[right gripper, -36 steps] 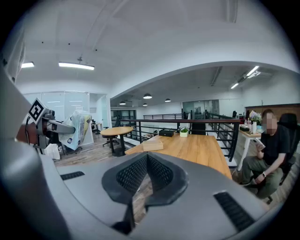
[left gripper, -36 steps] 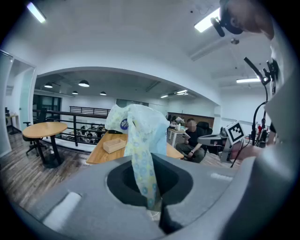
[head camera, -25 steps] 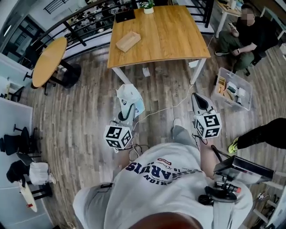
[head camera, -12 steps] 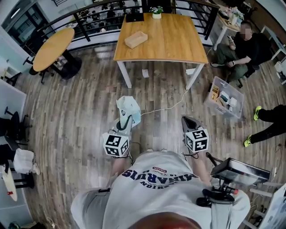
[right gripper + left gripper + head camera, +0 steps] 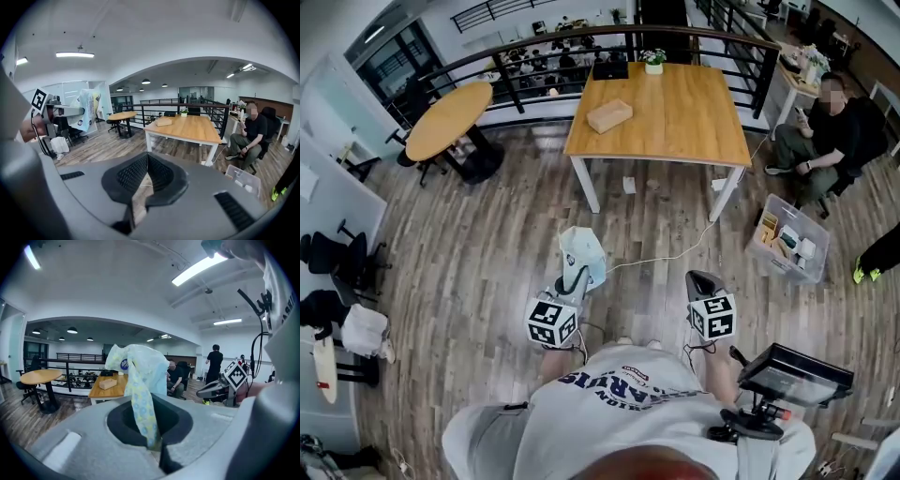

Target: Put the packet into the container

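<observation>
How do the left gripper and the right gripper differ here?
The left gripper is shut on a pale packet; the right gripper is shut on nothing. The packet blocks the middle of the left gripper view; the right gripper view is unblocked. Both are held out over the wood floor.

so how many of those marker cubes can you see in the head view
2. One marker cube sits on the left gripper, which is shut on the packet; the other is on the right gripper, lower right. No others show.
</observation>
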A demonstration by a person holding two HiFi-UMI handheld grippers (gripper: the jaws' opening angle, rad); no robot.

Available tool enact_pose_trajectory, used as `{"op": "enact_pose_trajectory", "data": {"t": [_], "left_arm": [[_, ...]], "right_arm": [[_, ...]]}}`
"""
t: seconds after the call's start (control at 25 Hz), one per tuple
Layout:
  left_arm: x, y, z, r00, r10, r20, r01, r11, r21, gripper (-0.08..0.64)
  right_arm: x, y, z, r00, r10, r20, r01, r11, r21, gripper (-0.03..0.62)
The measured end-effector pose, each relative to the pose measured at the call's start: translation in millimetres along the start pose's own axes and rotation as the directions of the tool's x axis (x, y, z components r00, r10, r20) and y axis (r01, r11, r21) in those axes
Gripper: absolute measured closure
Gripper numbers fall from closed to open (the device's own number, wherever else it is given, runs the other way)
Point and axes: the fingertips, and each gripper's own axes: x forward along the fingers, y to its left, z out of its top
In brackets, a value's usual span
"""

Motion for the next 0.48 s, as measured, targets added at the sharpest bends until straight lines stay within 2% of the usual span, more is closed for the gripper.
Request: {"op": "enact_pose_trajectory", "data": {"t": [0.12,0.2,0.36,0.48], "left_arm": [[12.3,-18.2,-4.6,1.0,-0.006,-0.016,0.006,1.0,0.012,0.554],[21.6,-32.7,-10.1,0.999,-0.008,-0.043,0.01,0.999,0.038,0.555],[41.4,-64.1,-6.8,0.994,-0.013,-0.106,0.036,0.974,0.225,0.555],[54.5,-70.6,-4.9,0.994,-0.032,-0.104,0.053,0.978,0.203,0.555]], "right_arm": [[1.5,-12.1,-16.0,1.0,0.017,0.005,-0.017,1.0,0.011,0.583],[4.6,-24.5,-35.0,0.999,0.017,-0.029,-0.017,1.0,0.022,0.583],[4.9,-47.0,-53.5,0.998,0.015,-0.064,-0.011,0.998,0.057,0.583],[9.1,-54.7,-56.5,0.997,0.025,-0.072,-0.021,0.998,0.051,0.583]]}}
